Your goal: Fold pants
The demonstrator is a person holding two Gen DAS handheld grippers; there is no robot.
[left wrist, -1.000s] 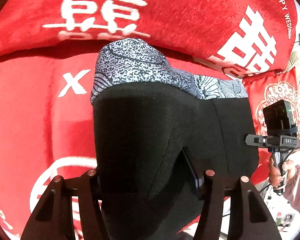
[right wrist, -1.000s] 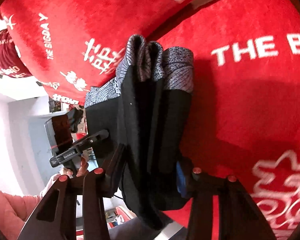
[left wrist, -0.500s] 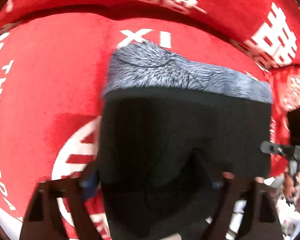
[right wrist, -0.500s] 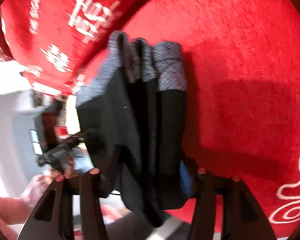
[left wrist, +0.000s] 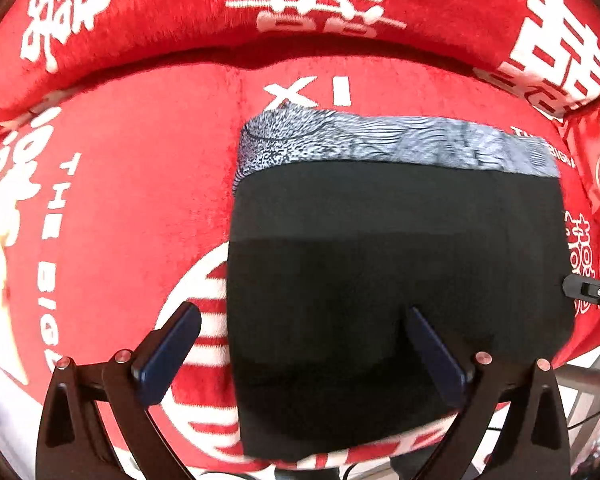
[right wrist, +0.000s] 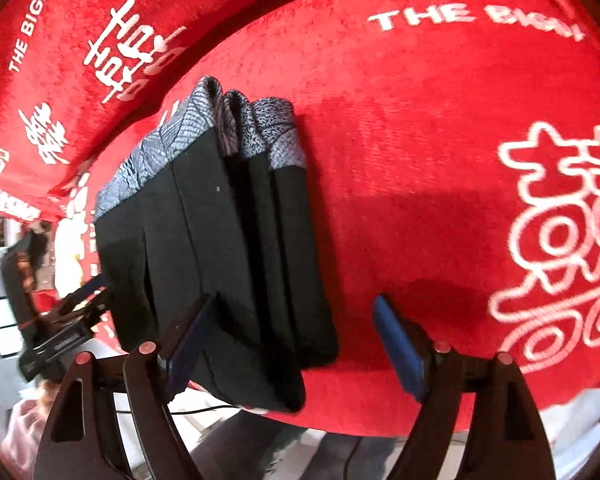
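With both grippers, left (left wrist: 300, 344) and right (right wrist: 296, 344), spread wide and gripping nothing, the folded pants (left wrist: 396, 280) lie on the red blanket (left wrist: 140, 184) near its front edge, where a snagging finger could undo the layers.

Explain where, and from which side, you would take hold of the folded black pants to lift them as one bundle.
Grip the folded black pants at the near black end, across all stacked layers, coming in from the cushion's front edge. That end overhangs the edge, so a finger can slip under; the grey patterned band lies farthest away.
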